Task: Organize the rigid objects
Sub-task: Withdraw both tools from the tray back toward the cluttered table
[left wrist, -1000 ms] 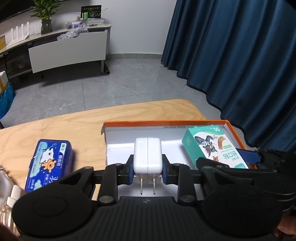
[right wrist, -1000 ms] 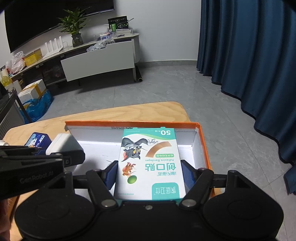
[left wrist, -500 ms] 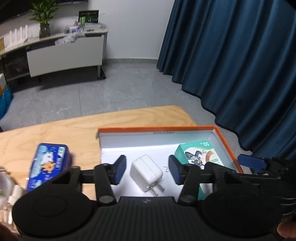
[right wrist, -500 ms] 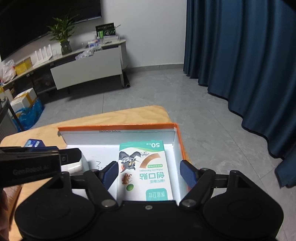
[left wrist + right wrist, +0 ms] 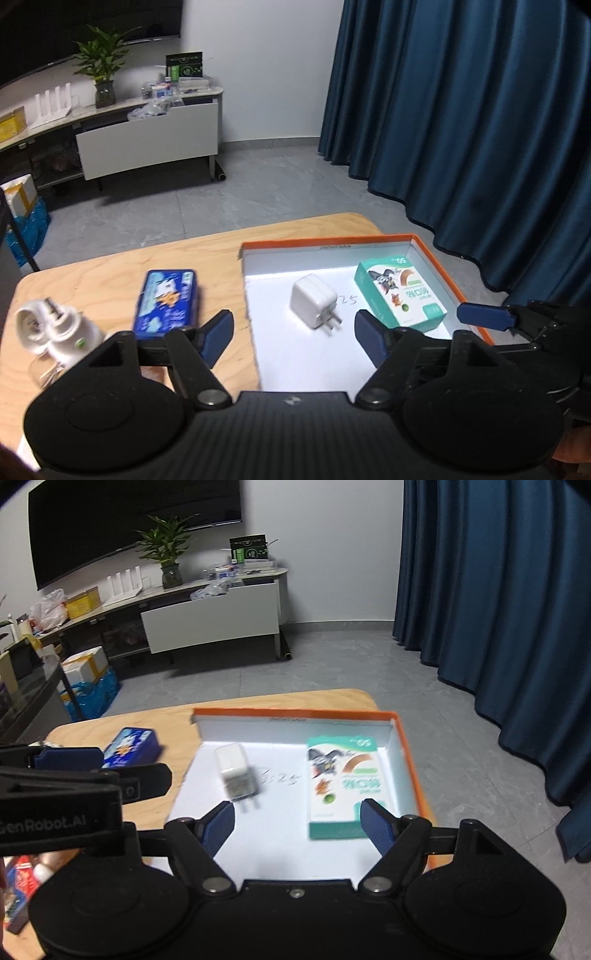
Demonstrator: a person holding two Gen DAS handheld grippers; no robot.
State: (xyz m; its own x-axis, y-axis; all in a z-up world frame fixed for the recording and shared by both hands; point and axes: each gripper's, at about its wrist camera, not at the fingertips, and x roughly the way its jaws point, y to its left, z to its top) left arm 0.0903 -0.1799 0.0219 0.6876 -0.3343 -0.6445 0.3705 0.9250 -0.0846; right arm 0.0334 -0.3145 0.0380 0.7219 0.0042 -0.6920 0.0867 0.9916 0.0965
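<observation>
Wooden table (image 5: 110, 273) | both tools tilted downward | left tool (image 5: 293, 341) jaws opening, empty

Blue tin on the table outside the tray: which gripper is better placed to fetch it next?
Probably the left gripper: its jaws are opening and empty, and the blue tin lies just beyond its left finger. The right gripper hovers over the orange tray, farther away.

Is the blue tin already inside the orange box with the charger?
No, the blue tin lies on the wooden table, outside the orange box that holds the white charger.
</observation>
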